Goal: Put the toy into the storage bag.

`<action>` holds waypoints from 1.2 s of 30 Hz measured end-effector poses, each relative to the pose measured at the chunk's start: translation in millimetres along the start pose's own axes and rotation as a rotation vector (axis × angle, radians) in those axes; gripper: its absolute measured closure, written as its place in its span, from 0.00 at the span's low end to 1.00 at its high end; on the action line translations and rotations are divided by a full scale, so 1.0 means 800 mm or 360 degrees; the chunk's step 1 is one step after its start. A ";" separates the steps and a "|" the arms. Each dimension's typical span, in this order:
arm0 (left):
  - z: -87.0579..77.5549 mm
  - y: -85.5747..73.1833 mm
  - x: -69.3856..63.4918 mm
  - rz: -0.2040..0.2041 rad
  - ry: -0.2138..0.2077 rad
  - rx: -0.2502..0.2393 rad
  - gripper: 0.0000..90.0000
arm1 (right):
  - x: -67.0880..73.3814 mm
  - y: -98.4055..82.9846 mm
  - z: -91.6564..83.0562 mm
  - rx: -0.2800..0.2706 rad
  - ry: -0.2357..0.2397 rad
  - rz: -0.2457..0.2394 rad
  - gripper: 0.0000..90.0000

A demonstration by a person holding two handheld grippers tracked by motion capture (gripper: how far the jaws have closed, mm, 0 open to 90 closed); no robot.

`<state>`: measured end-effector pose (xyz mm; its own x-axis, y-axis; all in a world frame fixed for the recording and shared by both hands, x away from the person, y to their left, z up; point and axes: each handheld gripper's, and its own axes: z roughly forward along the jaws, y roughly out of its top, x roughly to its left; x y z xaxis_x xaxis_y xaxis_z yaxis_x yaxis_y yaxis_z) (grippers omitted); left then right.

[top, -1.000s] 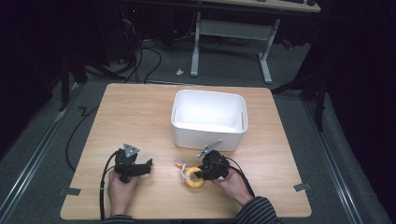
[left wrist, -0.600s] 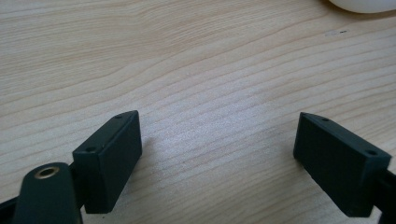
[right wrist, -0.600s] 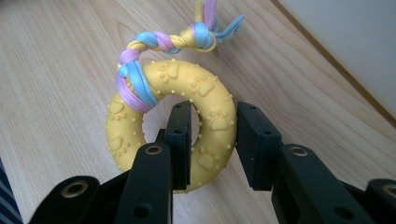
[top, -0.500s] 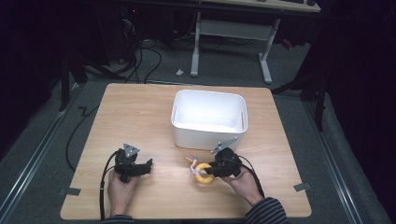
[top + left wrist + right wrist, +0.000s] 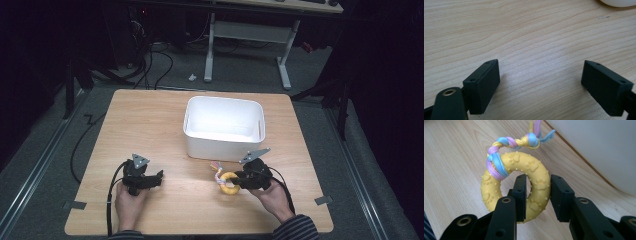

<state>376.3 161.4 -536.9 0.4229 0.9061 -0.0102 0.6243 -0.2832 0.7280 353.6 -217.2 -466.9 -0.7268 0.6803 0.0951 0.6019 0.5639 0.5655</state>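
Note:
A yellow rubber ring toy with paw prints and a braided blue, pink and yellow rope is clamped in my right gripper; one jaw passes through the ring's hole, the other presses its outer side. From above, the ring toy hangs just over the table, in front of the white bin, with the right gripper behind it. My left gripper rests on the table at the front left. Its jaws stand wide apart in the left gripper view, the left gripper holding nothing over bare wood.
The wooden table has bare room at left and behind the left gripper. The white bin's wall rises close on the right of the toy. Dark floor, cables and a desk frame lie beyond the table.
My right gripper has carried the ring toy to the right and slightly up, nearer the bin's front right corner. The left gripper has kept still.

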 end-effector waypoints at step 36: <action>0.000 0.000 0.000 -0.0001 -0.0003 0.0000 0.17 | -0.006 0.005 -0.070 -0.0073 -0.0019 -0.0014 0.75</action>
<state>376.4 161.5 -536.9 0.4236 0.9058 -0.0120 0.6246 -0.2825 0.7280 341.2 -244.4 -419.4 -0.7275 0.6814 0.0803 0.5796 0.5478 0.6033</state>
